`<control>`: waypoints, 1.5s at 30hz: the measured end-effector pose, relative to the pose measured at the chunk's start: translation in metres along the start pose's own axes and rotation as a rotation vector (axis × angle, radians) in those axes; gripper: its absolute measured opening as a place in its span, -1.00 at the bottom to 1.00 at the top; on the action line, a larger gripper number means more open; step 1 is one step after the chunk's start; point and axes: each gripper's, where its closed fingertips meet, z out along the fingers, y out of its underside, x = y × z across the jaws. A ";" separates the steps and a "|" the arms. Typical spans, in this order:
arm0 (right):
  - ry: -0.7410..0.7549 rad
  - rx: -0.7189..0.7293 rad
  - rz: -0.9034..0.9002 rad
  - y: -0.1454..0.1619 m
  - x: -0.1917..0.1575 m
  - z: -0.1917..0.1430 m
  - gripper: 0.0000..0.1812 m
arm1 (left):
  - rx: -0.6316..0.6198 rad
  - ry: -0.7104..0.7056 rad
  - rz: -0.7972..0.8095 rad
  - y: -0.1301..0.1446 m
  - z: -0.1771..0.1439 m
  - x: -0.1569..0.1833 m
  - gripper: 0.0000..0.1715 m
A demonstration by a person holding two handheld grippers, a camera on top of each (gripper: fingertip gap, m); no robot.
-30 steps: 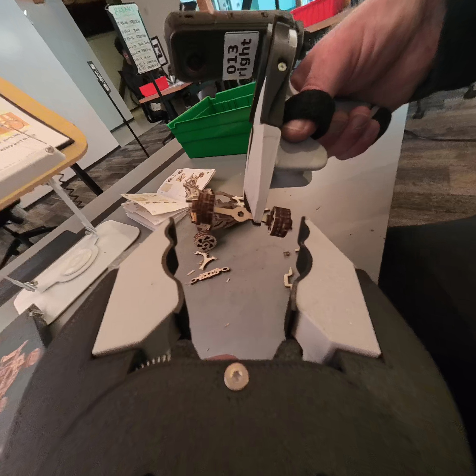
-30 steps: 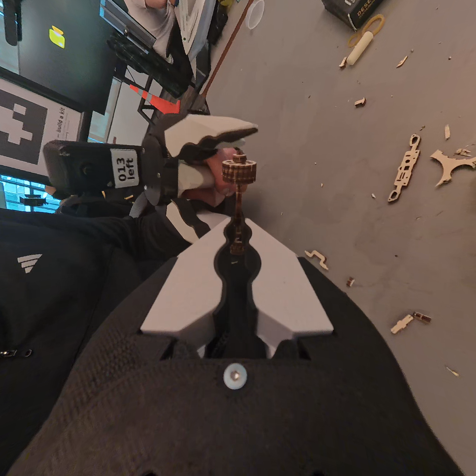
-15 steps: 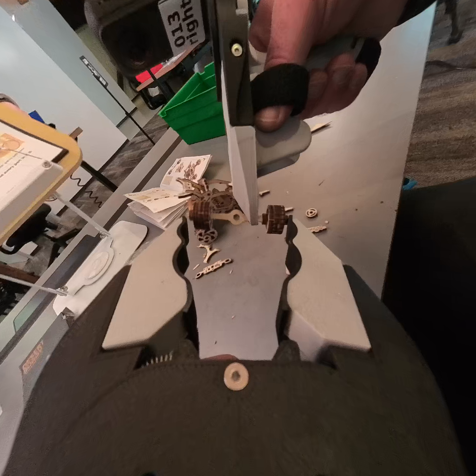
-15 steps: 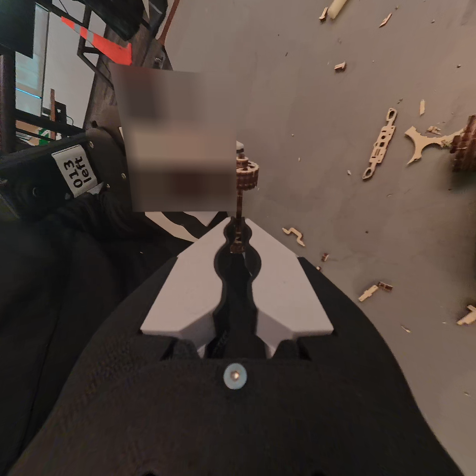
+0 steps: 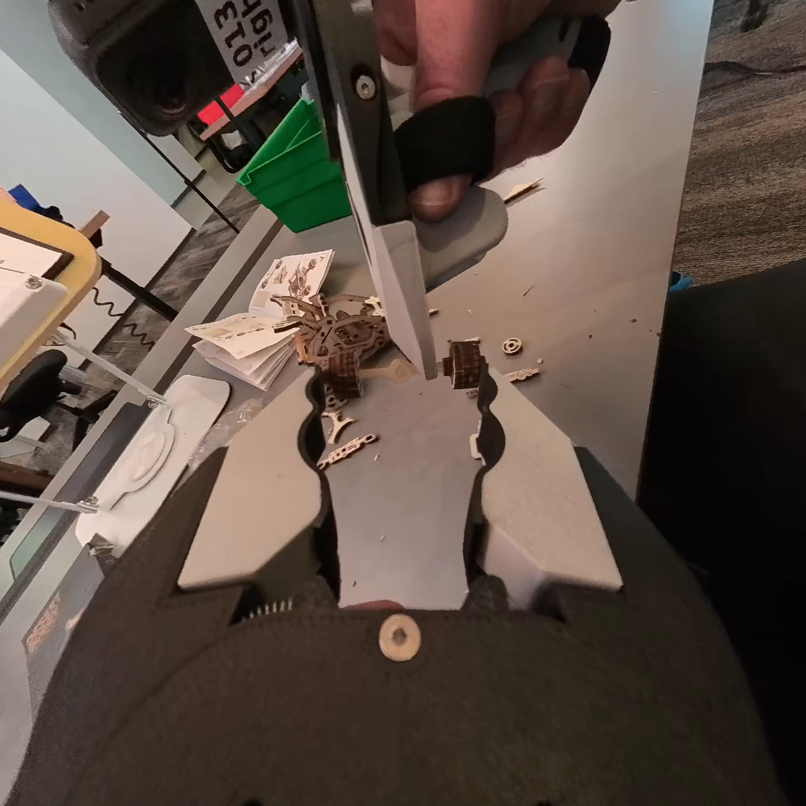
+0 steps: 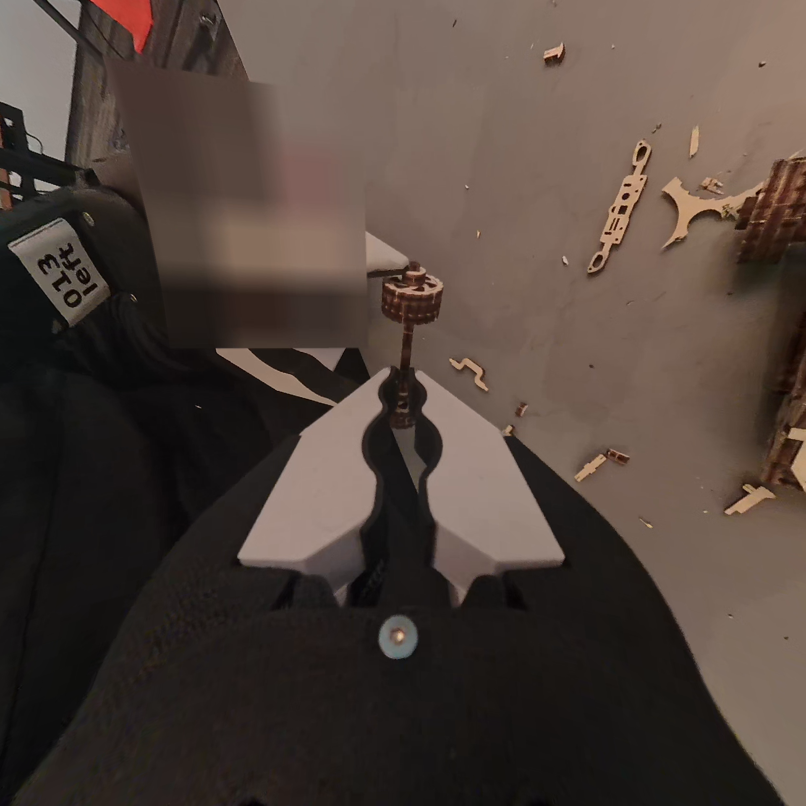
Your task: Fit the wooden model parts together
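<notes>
My right gripper is shut on a thin wooden axle with a dark wheel at its far end. In the left wrist view it comes down from above, tips just over the table, with the wheel sticking out to the right. My left gripper is open and empty, and its right fingertip is close to the wheel. The part-built wooden model lies just beyond the left fingertip. It also shows at the right edge of the right wrist view.
Loose flat parts lie on the grey table: a slotted strip, a Y-shaped piece, a ring and small offcuts. An instruction booklet lies left of the model. A green bin stands behind. The table's right edge is near. My two grippers' fingertips are within a few centimetres of each other.
The right gripper with the wheel and axle has come nearer and lower, towards my left gripper's right fingertip. My left gripper has moved forward towards the model and stays open.
</notes>
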 end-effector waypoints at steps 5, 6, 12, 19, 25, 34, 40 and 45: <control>0.034 -0.044 -0.023 0.006 0.002 0.003 -0.99 | -0.016 0.032 0.000 0.004 0.001 0.006 -0.22; 0.040 -0.044 -0.028 0.006 0.003 0.003 -0.99 | -0.017 0.024 0.006 0.004 0.001 0.006 -0.23; 0.064 -0.040 -0.062 0.004 0.002 0.005 -0.98 | 0.004 0.027 -0.044 0.006 0.000 0.004 -0.22; -0.056 0.125 -0.026 -0.014 -0.007 -0.005 -0.96 | 0.096 0.029 -0.091 -0.005 -0.006 0.000 -0.22; -0.013 0.115 -0.048 -0.008 -0.005 -0.003 -0.99 | 0.120 0.039 -0.091 -0.009 -0.005 0.003 -0.14; 0.042 0.052 -0.072 -0.002 -0.004 0.000 -0.99 | 0.060 0.066 -0.066 -0.002 -0.002 0.007 -0.27; 0.089 0.001 -0.094 0.004 0.001 0.004 -1.00 | 0.023 0.082 -0.044 0.003 0.001 0.013 -0.28; 0.127 -0.037 -0.130 0.008 0.005 0.010 -0.99 | 0.018 0.103 -0.100 0.010 0.001 0.011 -0.43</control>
